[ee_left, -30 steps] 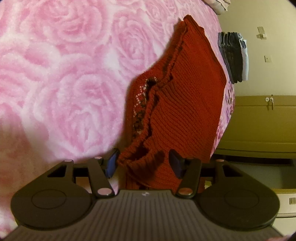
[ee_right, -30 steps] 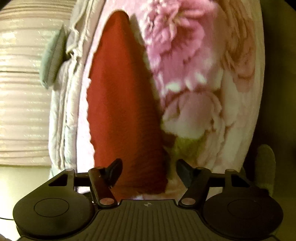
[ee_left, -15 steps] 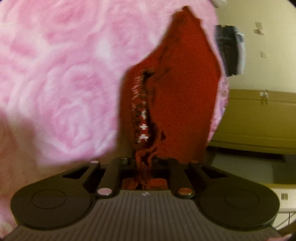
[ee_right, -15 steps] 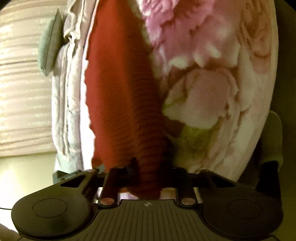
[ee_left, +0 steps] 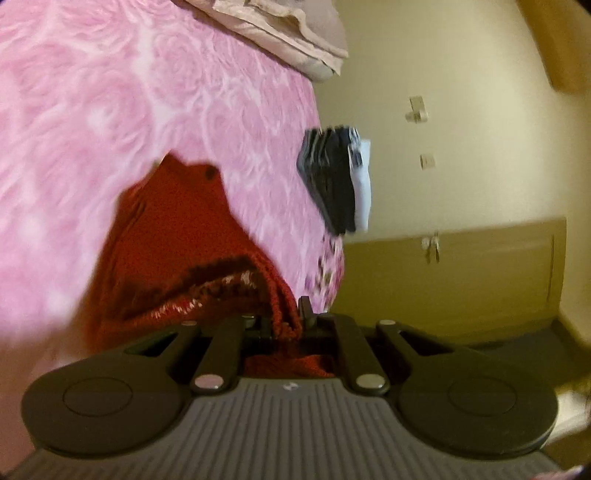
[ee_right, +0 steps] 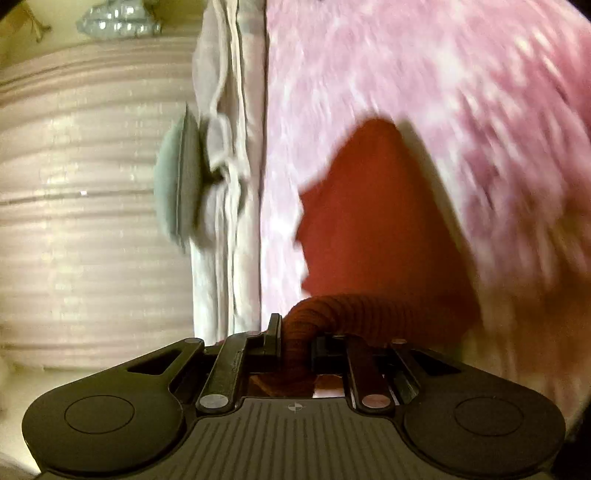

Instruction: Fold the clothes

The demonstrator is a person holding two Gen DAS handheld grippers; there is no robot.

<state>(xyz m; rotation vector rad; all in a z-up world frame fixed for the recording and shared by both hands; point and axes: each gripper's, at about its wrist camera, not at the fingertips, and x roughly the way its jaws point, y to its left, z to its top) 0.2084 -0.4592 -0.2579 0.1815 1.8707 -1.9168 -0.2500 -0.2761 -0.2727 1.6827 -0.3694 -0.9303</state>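
Observation:
A red knitted sweater lies on a pink rose-patterned bedspread. My left gripper is shut on a bunched edge of it, where a white-patterned inner side shows. In the right wrist view the sweater spreads ahead over the bedspread. My right gripper is shut on a ribbed rolled edge of it. Both views are blurred by motion.
A stack of folded dark clothes sits at the bed's far edge. A beige folded cloth lies at the top. A yellow-brown cabinet stands by the wall. Pale bedding and a ribbed headboard are left of the right gripper.
Both grippers closed on the sweater's edges and then swung with it. The sweater now looks shorter and bunched in both views, and more bedspread shows beyond it.

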